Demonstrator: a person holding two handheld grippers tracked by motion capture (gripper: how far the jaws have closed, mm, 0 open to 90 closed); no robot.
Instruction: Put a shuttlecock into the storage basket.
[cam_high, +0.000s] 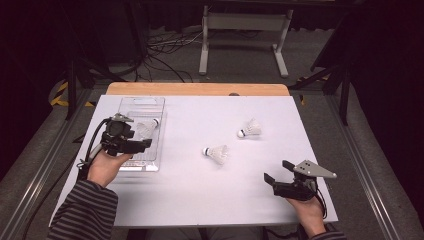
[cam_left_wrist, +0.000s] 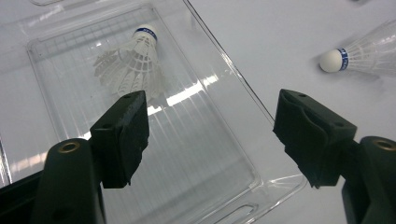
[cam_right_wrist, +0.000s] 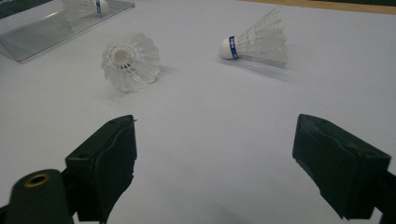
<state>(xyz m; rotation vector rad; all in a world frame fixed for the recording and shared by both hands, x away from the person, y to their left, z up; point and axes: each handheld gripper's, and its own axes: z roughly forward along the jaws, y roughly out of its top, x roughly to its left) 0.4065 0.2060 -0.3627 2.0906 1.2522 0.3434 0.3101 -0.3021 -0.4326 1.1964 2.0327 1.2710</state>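
A person sits at a white table (cam_high: 200, 200) with a two-jaw gripper in each hand, gathering shuttlecocks into a clear plastic tray (cam_high: 141, 104) at the table's left side. One shuttlecock (cam_left_wrist: 133, 65) lies on its side inside the tray, cork end toward the far rim, feathers toward the person. The left gripper (cam_high: 125, 142) hovers over the tray's near half with its jaws spread wide and nothing between them, which reads as the stance of a tool with no load over the container. Two more shuttlecocks wait on the bare table: the near shuttlecock (cam_high: 217, 153) rests near the middle (its feather skirt faces the right gripper's camera), and the far shuttlecock (cam_high: 249, 129) lies just beyond and to the right, on its side. The right gripper (cam_high: 280, 175) sits low at the table's near right corner, jaws released and empty, pointed toward the pair, seemingly lined up to fetch the near one.
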